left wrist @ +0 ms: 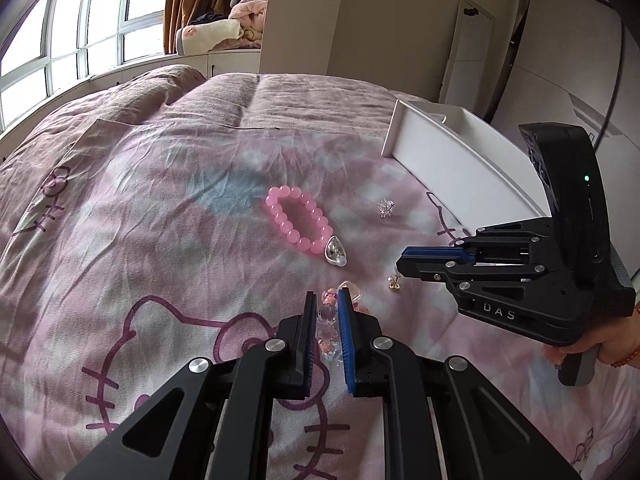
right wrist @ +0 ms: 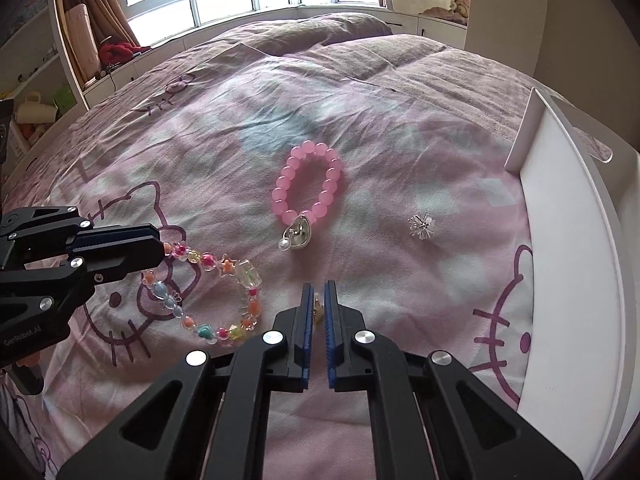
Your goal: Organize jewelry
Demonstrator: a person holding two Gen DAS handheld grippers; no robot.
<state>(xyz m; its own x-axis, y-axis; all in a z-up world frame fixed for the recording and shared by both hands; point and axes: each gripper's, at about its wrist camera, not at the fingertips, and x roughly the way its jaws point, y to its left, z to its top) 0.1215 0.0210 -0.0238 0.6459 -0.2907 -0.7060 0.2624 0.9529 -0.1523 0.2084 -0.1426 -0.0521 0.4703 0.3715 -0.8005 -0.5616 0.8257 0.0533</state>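
My left gripper (left wrist: 325,300) is shut on a bracelet of mixed colourful beads (left wrist: 326,322). In the right wrist view that bracelet (right wrist: 208,300) trails from the left gripper (right wrist: 160,248) onto the bedspread. My right gripper (right wrist: 319,290) is shut on a small gold earring (right wrist: 319,310). From the left wrist view the earring (left wrist: 394,283) hangs at the tip of the right gripper (left wrist: 402,260). A pink bead bracelet (right wrist: 308,188) lies ahead on the bed, with a silver heart pendant with a pearl (right wrist: 297,234) at its near end. To the right lies a sparkly silver earring (right wrist: 422,226).
A white tray (right wrist: 560,240) stands on the bed at the right, its wall (left wrist: 460,160) towards the jewelry. The surface is a soft pink cartoon-cat bedspread (right wrist: 400,152). A hand (left wrist: 600,352) holds the right gripper's handle. Windows and shelves stand beyond the bed.
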